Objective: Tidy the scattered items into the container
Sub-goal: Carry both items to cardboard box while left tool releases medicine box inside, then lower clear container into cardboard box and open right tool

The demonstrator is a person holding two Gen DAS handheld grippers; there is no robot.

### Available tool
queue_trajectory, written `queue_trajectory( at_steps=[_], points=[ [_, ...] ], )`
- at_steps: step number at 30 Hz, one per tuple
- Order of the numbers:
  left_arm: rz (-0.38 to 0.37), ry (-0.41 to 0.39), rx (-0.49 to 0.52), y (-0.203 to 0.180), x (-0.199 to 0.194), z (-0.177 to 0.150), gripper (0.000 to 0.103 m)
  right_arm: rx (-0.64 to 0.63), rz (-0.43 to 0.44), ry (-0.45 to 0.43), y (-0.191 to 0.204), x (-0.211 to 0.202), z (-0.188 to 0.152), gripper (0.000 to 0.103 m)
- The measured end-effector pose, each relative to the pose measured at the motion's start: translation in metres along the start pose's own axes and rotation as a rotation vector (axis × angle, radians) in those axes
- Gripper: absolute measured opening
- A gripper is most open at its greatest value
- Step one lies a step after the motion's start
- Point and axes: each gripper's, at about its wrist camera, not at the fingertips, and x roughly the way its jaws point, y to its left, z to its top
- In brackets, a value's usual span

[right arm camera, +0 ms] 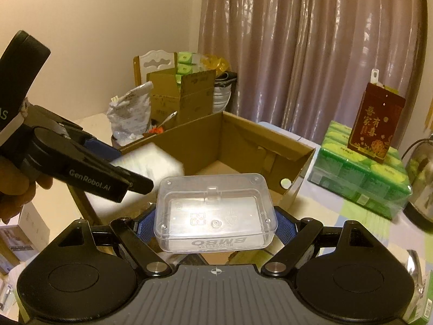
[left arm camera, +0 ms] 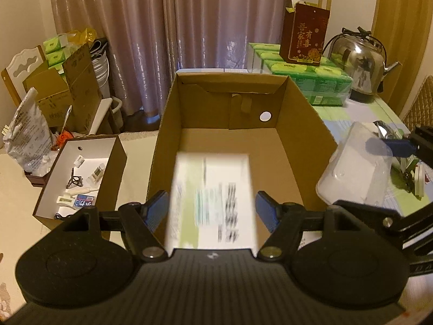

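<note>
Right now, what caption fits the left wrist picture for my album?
Left gripper open around a blurred white packet above the big cardboard box.

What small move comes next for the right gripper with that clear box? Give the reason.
Probably carry it a bit further forward over the cardboard box, then open. The right gripper holds the clear plastic box short of the near wall, while the left gripper's packet is already over the opening.
</note>
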Motion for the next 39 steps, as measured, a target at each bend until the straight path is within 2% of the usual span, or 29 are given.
queue_trajectory(
  at_steps=[1, 9, 23, 30, 35, 39],
  points=[
    [0.000, -0.003, -0.002, 0.001, 0.000, 0.000, 0.073, -0.005, 0.000, 0.003, 0.000, 0.001, -0.001, 0.083],
    [0.016, -0.036, -0.019, 0.007, -0.010, -0.002, 0.073, -0.059, -0.004, 0.022, 0.003, 0.002, -0.007, 0.083],
    [0.012, -0.048, -0.060, 0.016, -0.009, -0.006, 0.078, -0.320, -0.027, 0.051, 0.021, 0.035, -0.014, 0.083],
    [0.011, -0.047, -0.074, 0.022, -0.005, -0.010, 0.080, -0.307, 0.053, 0.061, 0.015, 0.053, -0.010, 0.083],
    [0.008, -0.045, -0.076, 0.023, -0.005, -0.013, 0.080, -0.238, 0.075, 0.059, 0.009, 0.052, -0.009, 0.090],
    [0.010, -0.042, -0.081, 0.022, -0.008, -0.017, 0.080, -0.214, 0.076, 0.038, 0.005, 0.042, -0.011, 0.090]
  ],
)
